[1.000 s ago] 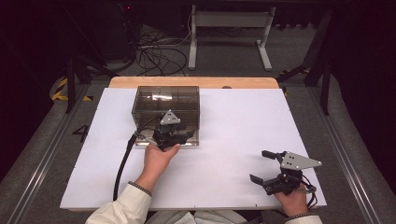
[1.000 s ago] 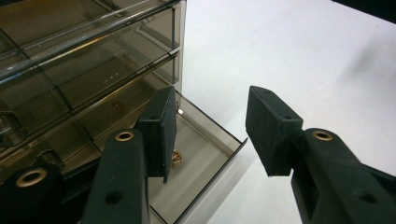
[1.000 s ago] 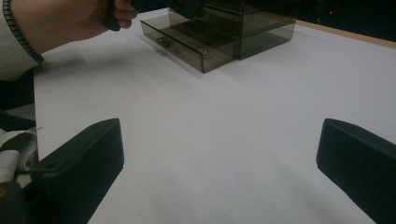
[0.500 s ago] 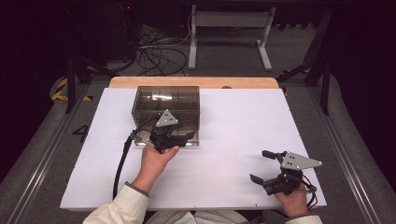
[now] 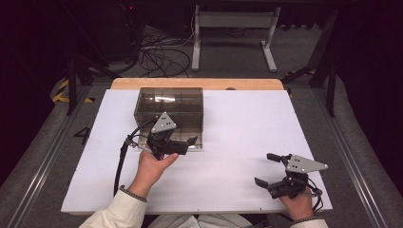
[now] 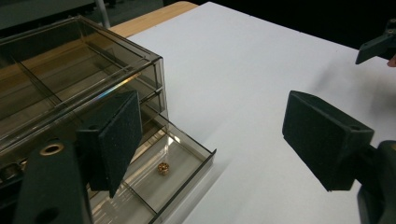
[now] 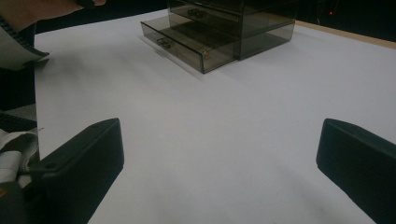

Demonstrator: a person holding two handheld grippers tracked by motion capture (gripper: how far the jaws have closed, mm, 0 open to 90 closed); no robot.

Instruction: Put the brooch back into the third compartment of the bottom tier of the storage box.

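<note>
High view: smoked clear drawer box (image 5: 169, 107) sits on the white table sheet (image 5: 237, 123), toward the far left-centre, its back close to the wooden table edge (image 5: 197, 84). Bottom drawer (image 5: 190, 142) is pulled out toward the person. Left gripper (image 5: 183, 145) is held in the left hand (image 5: 153, 165) right at the drawer front, jaws spread wide, gripping nothing; grey three-cornered plate on top, black cable (image 5: 119, 161) looping down to the near edge of the sheet. Left gripper view: drawer (image 6: 182, 163) open, partly under the near jaw, a small brass-coloured part (image 6: 163, 168) lying on the drawer floor, apart from the drawer walls. Can't tell what the part is, too small. Both jaw pads are above the drawer/table, neither touching the part. Right gripper (image 5: 268, 168) is near the front right corner of the sheet, well apart from the box, held in the right hand (image 5: 297, 204), jaws wide open and empty. Right gripper view: bare white sheet between its jaws, drawer box (image 7: 233, 23) far off with the open drawer (image 7: 187, 42) sticking out, a small bright speck visible through the drawer's corner wall. White sleeve (image 5: 119, 213) on the left forearm.
</note>
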